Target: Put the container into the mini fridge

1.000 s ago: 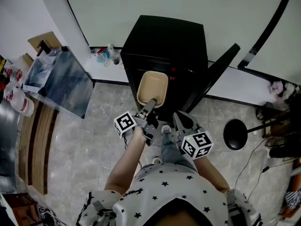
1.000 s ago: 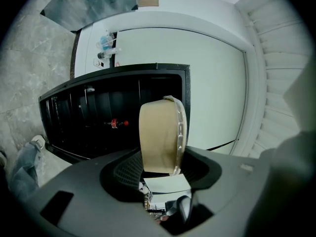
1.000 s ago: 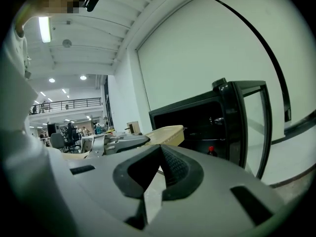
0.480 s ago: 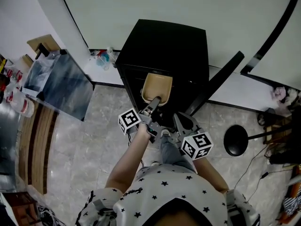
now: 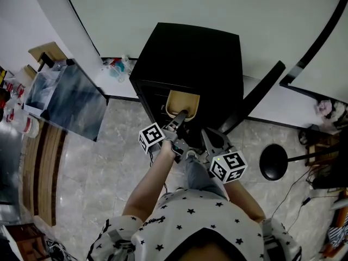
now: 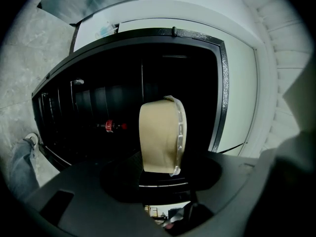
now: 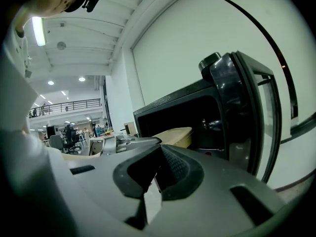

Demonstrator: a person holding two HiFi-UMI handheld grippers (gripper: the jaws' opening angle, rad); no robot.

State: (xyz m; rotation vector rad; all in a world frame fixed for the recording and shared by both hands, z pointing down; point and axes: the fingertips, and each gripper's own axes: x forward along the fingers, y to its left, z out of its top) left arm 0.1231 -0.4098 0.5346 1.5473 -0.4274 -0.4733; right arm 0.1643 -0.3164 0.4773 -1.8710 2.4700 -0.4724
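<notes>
A beige container (image 5: 181, 103) with a clear lid is clamped by its near end in my left gripper (image 5: 179, 118). Its far half is inside the open front of the black mini fridge (image 5: 187, 58). In the left gripper view the container (image 6: 159, 135) stands on edge between the jaws, in front of the dark fridge interior (image 6: 98, 107). The fridge door (image 5: 260, 89) hangs open to the right. My right gripper (image 5: 210, 139) hangs just right of the left one, shut and empty, below the fridge opening. The right gripper view shows the container (image 7: 177, 135) entering the fridge (image 7: 197, 107).
A small red-labelled bottle (image 6: 111, 126) lies deep inside the fridge. A grey glass-fronted cabinet (image 5: 70, 94) stands at the left. Bottles (image 5: 116, 66) sit on the floor by the wall. A round black stand base (image 5: 272, 159) is at the right. My legs (image 5: 196, 173) are directly below the grippers.
My left gripper has carried the container forward, from in front of the fridge into its opening. The right gripper has stayed close beside it.
</notes>
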